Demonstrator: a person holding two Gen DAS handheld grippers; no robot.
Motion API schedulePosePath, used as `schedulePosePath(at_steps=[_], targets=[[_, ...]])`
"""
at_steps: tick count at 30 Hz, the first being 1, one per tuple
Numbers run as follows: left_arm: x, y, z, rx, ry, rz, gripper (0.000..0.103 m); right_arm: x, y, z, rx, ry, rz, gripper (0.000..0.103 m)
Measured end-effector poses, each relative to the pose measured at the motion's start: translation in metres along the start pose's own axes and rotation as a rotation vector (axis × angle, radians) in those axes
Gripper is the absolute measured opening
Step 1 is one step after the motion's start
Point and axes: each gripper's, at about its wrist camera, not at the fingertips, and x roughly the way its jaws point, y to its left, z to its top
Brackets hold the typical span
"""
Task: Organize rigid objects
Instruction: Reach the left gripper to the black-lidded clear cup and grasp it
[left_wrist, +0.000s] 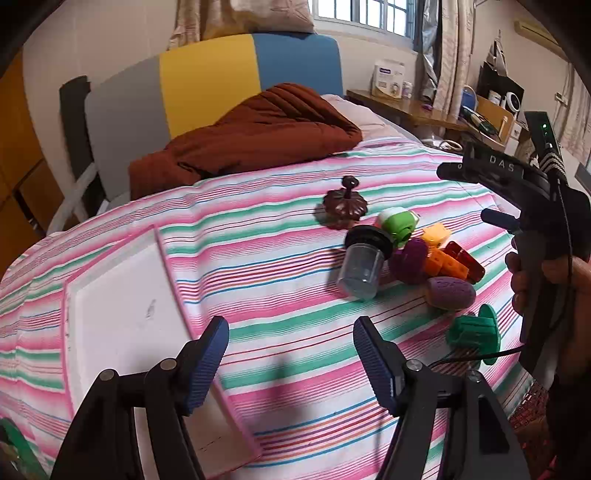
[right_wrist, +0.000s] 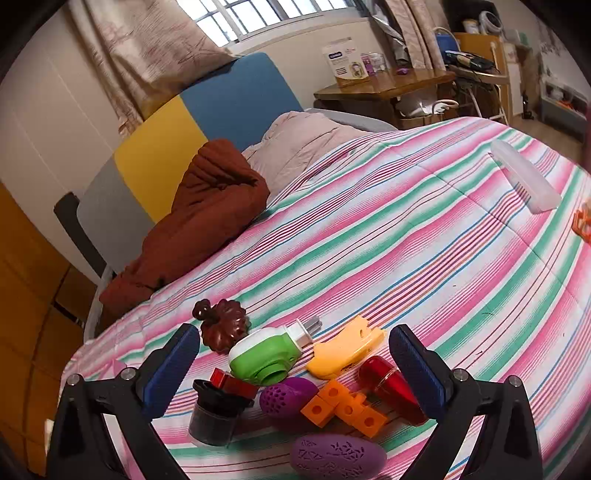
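Your left gripper (left_wrist: 291, 354) hangs wide open, empty, w/ the white tray (left_wrist: 122, 314) just left of it. Toy pile (right_wrist: 314, 391) sits between your right gripper's (right_wrist: 295, 373) spread fingers, nothing grasped.
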Motion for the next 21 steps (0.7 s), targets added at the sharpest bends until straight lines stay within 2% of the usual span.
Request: schedulePosePath(at_steps=[5,9,14,19,21], targets=[[0.017,-0.008,0.009,-0.003,0.035,-0.055,0.071,0.001,-0.003,0.002,0.019,0.005,0.006,0.103],[0.041,-0.006,0.020,-0.042,0.094,-0.155,0.070,0.002,-0.003,0.002,0.027,0.014,0.012,0.103],[0.065,-0.029,0.045,0.068,0.088,-0.224,0.071,0.000,-0.005,0.002,0.040,0.013,0.033,0.103],[0.111,-0.050,0.056,0.140,0.193,-0.238,0.071,0.001,-0.004,0.002,0.040,0.018,0.047,0.103],[0.122,-0.057,0.056,0.159,0.205,-0.244,0.071,0.002,-0.003,0.002,0.036,0.019,0.050,0.103]])
